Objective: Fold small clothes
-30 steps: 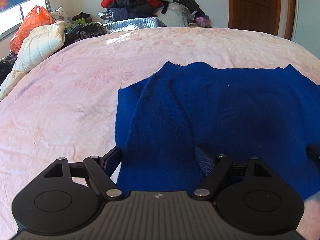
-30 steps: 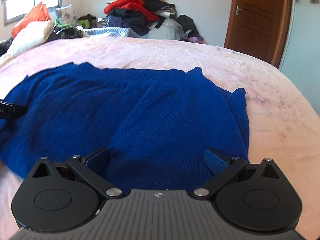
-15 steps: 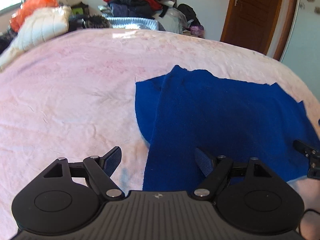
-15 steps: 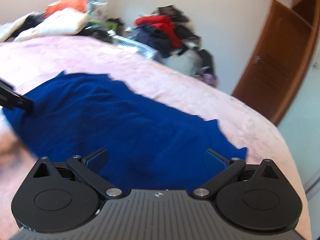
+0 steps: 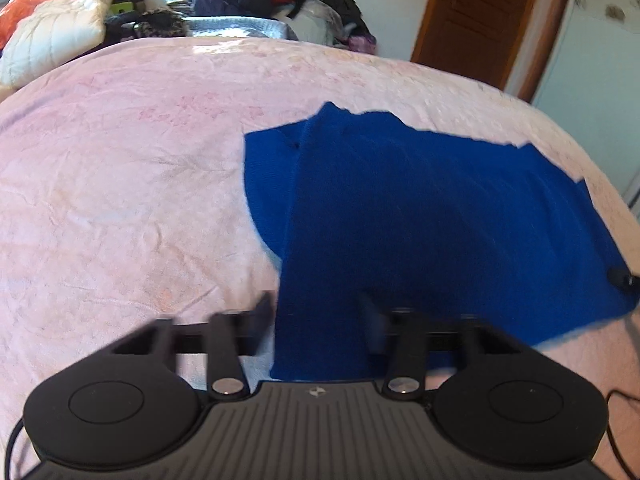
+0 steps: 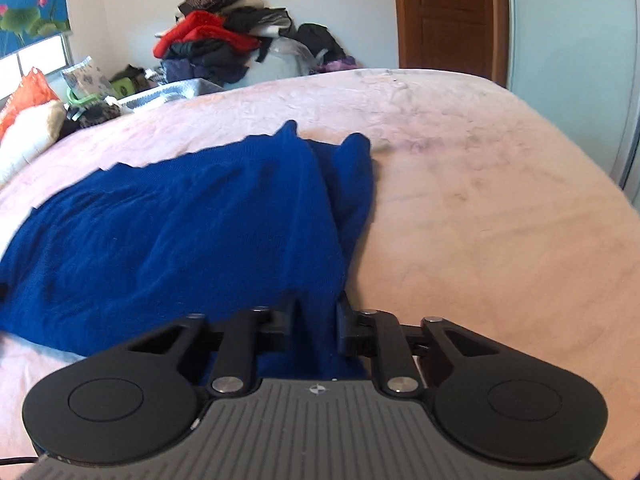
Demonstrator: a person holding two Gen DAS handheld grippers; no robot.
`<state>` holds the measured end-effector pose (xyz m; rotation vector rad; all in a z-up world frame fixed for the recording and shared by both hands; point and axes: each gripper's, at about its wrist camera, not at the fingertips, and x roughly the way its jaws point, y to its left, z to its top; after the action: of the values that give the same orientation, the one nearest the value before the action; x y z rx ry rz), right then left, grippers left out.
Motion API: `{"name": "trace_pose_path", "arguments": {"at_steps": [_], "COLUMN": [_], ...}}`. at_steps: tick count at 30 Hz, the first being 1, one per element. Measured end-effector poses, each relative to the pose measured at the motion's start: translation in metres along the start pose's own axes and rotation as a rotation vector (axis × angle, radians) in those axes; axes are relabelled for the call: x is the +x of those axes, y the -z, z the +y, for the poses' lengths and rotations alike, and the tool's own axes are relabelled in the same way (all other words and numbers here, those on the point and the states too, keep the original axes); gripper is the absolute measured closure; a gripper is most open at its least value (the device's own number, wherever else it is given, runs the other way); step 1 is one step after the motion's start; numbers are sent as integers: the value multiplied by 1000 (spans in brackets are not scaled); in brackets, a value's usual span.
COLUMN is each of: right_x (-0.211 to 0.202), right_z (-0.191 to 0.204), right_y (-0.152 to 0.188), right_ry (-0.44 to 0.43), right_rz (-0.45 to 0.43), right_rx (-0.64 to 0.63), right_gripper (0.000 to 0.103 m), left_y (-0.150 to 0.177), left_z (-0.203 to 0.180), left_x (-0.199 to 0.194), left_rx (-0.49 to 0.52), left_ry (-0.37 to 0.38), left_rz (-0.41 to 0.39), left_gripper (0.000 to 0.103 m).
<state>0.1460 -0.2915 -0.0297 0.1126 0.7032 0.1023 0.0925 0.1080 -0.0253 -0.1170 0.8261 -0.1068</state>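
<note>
Blue knit sweater [image 5: 420,216], soft and fine-ribbed, lies spread on the pink, crinkled bed cover [image 5: 120,184]. We find its near edges under both tools: the right gripper [image 6: 318,320] has just closed, pads pinching a gathered fold, while the left gripper [image 5: 316,320] has been closing and stands part-open with cloth between its jaws. Only the right view shows the bunched sleeve [image 6: 354,176].

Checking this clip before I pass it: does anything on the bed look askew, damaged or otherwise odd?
Nothing looks damaged. The blue sweater lies slightly rumpled on the pink bedspread, bunched where the right gripper pinches its edge. The clothes pile behind the bed is messy.
</note>
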Motion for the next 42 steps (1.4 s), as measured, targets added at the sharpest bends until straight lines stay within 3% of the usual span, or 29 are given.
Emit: {"name": "trace_pose_path", "arguments": {"at_steps": [1, 2, 4, 7, 11, 13, 15, 17, 21, 24, 27, 30, 32, 34, 37, 42], "right_x": [-1, -3, -10, -24, -23, -26, -36, -46, -46, -36, -26, -15, -6, 5, 22, 24], "right_z": [-1, -3, -5, -11, -12, -6, 8, 31, 98, 154, 201, 232, 246, 251, 245, 232], "right_y": [0, 0, 0, 2, 10, 10, 4, -5, -12, -6, -1, 3, 5, 11, 25, 31], "right_ry": [-11, -20, -34, -40, -12, 60, 147, 171, 26, -66, -90, -116, -122, -115, -119, -139], "right_rz": [-8, -16, -29, -36, 26, 9, -56, -124, -144, -140, -163, -159, -132, -88, -12, -5], "right_rx": [17, 36, 61, 69, 17, -2, -35, -118, -321, -489, -613, -665, -655, -630, -585, -518], "right_gripper": [92, 93, 94, 97, 98, 86, 65, 61, 38, 36, 23, 18, 15, 14, 13, 7], "left_y": [-1, -1, -1, 4, 13, 11, 6, 2, -5, -6, -6, -6, -7, -7, -9, -13], "left_z": [-1, -3, -6, -2, 6, 9, 11, 12, 6, 1, -3, -3, -2, -1, -1, 4], "left_x": [-3, -6, -13, -24, -18, -19, -23, -25, -23, -21, -20, -22, -25, -29, -30, -21], "left_rx": [3, 12, 39, 52, 43, 19, -6, -19, -10, -3, 14, 30, 35, 39, 60, 44], "left_ry": [7, -1, -22, -8, -15, -5, -10, -45, -106, -140, -170, -211, -229, -244, -274, -273], "left_rz": [-2, -10, -20, -21, 16, 20, 17, 18, 16, 25, 29, 17, 2, -28, -48, -25], "left_gripper": [87, 93, 98, 99, 99, 98, 97, 96, 96, 95, 91, 77, 49, 32, 31, 31]}}
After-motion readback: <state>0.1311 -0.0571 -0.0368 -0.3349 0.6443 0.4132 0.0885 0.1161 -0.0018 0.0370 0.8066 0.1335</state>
